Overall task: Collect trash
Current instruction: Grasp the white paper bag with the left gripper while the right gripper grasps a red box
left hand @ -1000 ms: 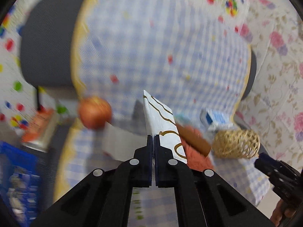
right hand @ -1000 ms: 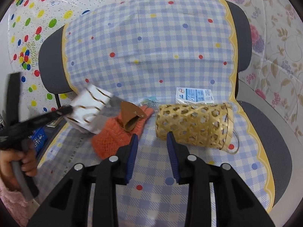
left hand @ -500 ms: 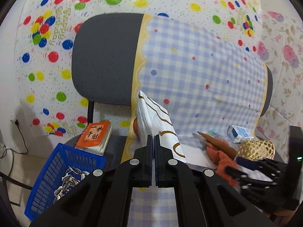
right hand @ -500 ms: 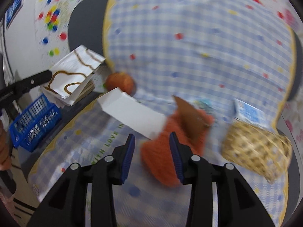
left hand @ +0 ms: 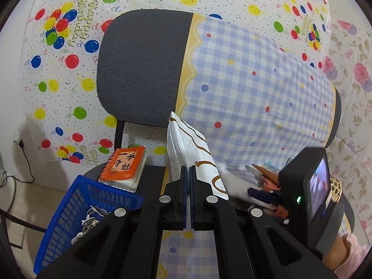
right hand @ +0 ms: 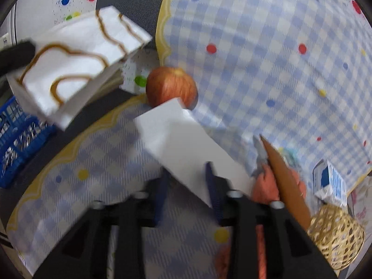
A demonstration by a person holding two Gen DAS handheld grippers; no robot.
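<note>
A: What is the left hand-held gripper (left hand: 188, 186) doing?
B: It is pinching a white paper bag (left hand: 193, 148) with brown lines, lifted above the chair seat (right hand: 111, 162), near a blue basket (left hand: 76, 211).

A: And the right hand-held gripper (right hand: 186, 186)?
B: Its jaws are standing apart around a white card (right hand: 183, 139) lying beside an apple (right hand: 171, 87).

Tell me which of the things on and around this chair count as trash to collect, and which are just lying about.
Part of the job:
- white paper bag, pinched in the left gripper
- plain white paper, between the open fingers of the right gripper
- blue basket, likely the bin

Lying about:
- apple
- orange notebook
- wicker ball
- small blue-and-white packet (possibly trash)
</note>
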